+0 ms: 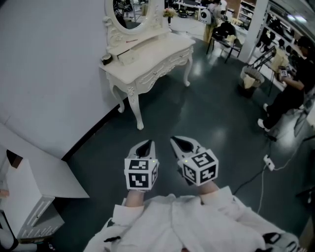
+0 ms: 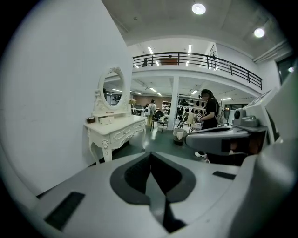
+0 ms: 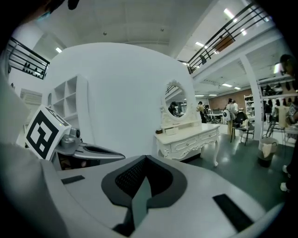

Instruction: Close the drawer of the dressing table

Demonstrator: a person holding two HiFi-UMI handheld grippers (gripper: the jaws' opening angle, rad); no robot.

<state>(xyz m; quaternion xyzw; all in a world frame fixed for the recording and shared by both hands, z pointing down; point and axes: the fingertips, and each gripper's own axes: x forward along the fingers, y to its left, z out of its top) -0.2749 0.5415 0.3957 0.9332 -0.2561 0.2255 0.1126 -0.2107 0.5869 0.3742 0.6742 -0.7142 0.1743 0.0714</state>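
A dark glossy floor [image 1: 206, 113] carries the white dressing table [image 1: 150, 61], set against the wall [image 1: 49, 74]; on its top stand an oval mirror [image 1: 131, 13] and a small dark item [image 1: 106, 59], perhaps a jar

Dressing table [image 1: 152, 58] mirror [image 1: 130, 12] top off-frame

Your head view runs dim and cool, with pale glare patches on the glossy dark green floor [image 1: 211, 113]. Both gripper views are brighter, with round white ceiling lamps [image 2: 199, 8] blowing out in the left one. Edges bow hard and corners go black. The ornate white dressing table [image 2: 114, 132] looks fairly sharp, but the nearest foreground is soft.
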